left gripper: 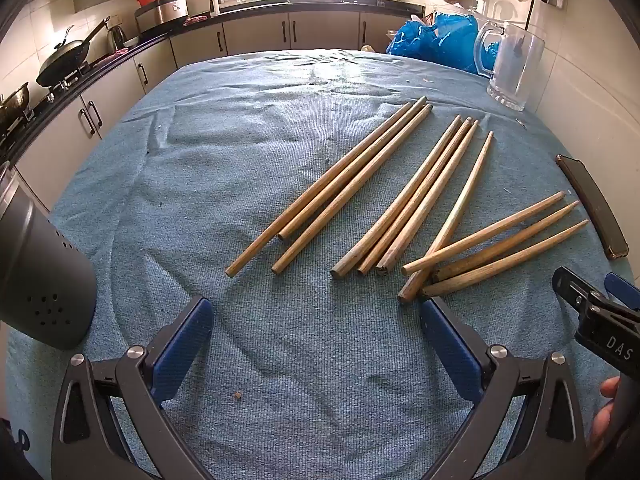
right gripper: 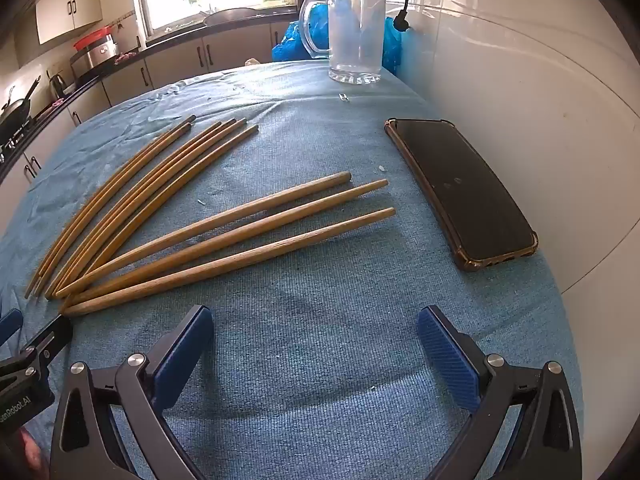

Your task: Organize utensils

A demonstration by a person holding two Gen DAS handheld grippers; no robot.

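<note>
Ten wooden chopsticks (left gripper: 404, 204) are spread loose on the blue cloth (left gripper: 200, 200), none gathered yet. Left gripper (left gripper: 316, 336) and right gripper (right gripper: 316, 340) are held agape, empty. Next, probably, the perforated holder (left gripper: 40, 276) is to be filled.

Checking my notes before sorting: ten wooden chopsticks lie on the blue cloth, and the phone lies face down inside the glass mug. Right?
Not quite. The phone lies on the blue cloth, apart from the glass mug, as the right wrist view shows. The wooden chopsticks do lie on the cloth.

Home kitchen: wok (left gripper: 64, 60), cabinets (left gripper: 256, 36).
</note>
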